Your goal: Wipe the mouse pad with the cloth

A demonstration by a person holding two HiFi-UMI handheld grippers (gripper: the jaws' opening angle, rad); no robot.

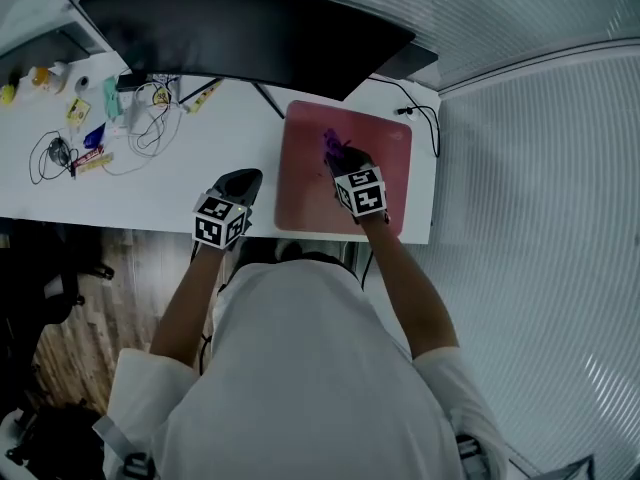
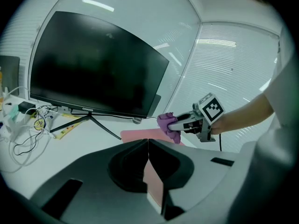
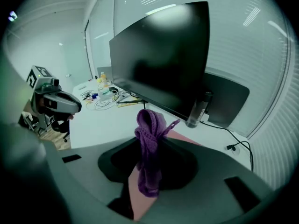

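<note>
A dull red mouse pad (image 1: 375, 143) lies on the white desk (image 1: 150, 183), right of centre below the monitor. My right gripper (image 1: 342, 160) hovers over the pad's middle, shut on a purple knitted cloth (image 1: 333, 144). In the right gripper view the cloth (image 3: 149, 146) hangs bunched between the jaws, with the pad (image 3: 183, 136) just beyond. My left gripper (image 1: 243, 181) rests over bare desk left of the pad, shut with nothing in it (image 2: 148, 143). From the left gripper view the right gripper (image 2: 175, 124) holds the cloth (image 2: 167, 123) above the pad (image 2: 134, 135).
A wide dark monitor (image 1: 250, 33) on a thin-legged stand (image 2: 88, 120) spans the desk's back. Tangled cables and small items (image 1: 90, 128) crowd the desk's left. A black cable (image 1: 425, 118) runs by the pad's far right corner. The desk's near edge (image 1: 120, 225) borders wooden floor.
</note>
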